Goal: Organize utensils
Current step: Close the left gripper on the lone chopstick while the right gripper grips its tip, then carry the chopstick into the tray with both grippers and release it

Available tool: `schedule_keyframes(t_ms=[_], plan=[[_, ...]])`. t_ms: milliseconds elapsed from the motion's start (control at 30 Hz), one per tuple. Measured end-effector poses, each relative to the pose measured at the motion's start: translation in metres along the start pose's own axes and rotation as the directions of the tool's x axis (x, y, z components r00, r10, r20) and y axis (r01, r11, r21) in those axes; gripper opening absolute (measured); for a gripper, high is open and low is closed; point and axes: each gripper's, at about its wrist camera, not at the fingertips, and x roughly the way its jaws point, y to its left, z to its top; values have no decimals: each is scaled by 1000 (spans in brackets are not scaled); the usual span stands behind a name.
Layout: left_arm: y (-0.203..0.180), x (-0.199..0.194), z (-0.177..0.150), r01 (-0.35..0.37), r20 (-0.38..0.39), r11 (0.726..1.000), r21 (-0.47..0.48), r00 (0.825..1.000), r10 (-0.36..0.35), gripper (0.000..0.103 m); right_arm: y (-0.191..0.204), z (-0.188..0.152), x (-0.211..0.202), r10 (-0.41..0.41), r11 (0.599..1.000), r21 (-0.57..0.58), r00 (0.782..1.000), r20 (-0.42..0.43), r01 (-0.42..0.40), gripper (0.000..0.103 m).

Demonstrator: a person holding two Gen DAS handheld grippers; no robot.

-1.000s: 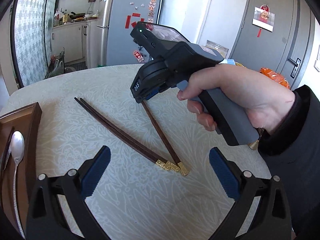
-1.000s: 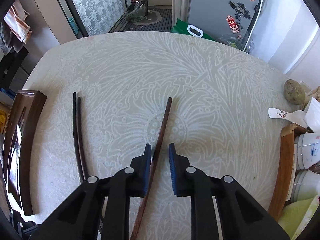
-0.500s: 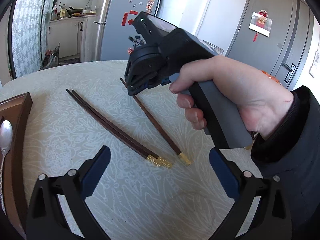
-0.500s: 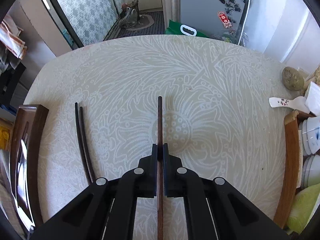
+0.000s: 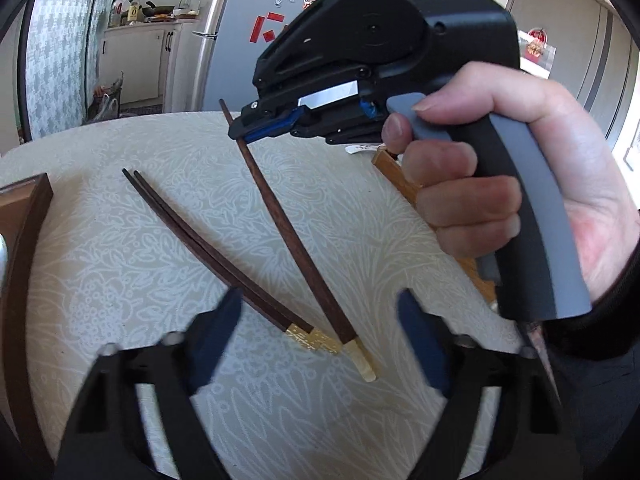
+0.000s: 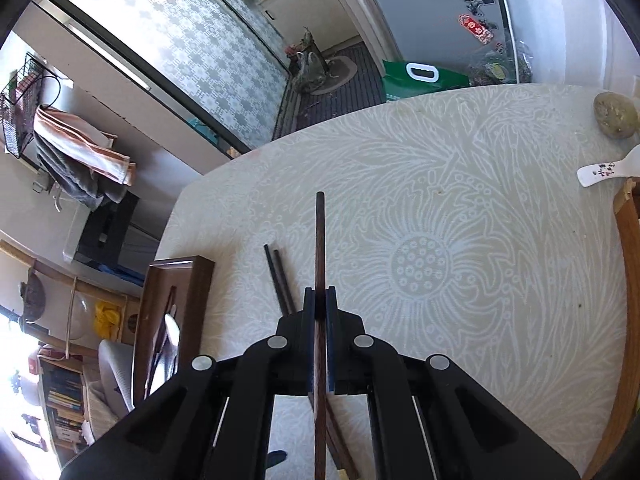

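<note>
Table: the patterned tabletop point(image 6: 460, 184) lies below both pairs of fingers, serving as the sorting surface.
Tray: a dark wooden tray point(image 6: 178, 292) sits left of the right gripper's fingers, with a spoon point(image 6: 172, 326) in it; it looks like the place where utensils are collected.
Right gripper: the right gripper point(image 5: 244, 132) is clamped on the single chopstick point(image 5: 288, 240) near its thin end, the stick running out ahead between the pads, probably for carrying to the tray.
Left gripper: the left gripper point(image 5: 320, 344) has its jaws closing with nothing pressed between them; the single chopstick's gold-tipped end lies between the fingers.
Pair: two chopsticks point(image 5: 208, 252) lie together on the table, just ahead of the left finger, their gold ends beside the single one's.
</note>
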Motion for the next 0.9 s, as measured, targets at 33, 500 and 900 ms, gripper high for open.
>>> schedule_keyframes(t_ms=[33, 500, 900], plan=[[-1, 3, -1, -17, -23, 1000, 14, 1000, 17, 47, 3, -1, -2, 13, 1000, -4, 1000, 0, -13, 5], [7, -11, -1, -48, -57, 999, 11, 997, 49, 15, 33, -3, -19, 18, 998, -62, 999, 39, -15, 5], [68, -102, -18, -159, -40, 986, -52, 987, 157, 14, 137, -21, 14, 60, 985, -164, 998, -7, -61, 5]])
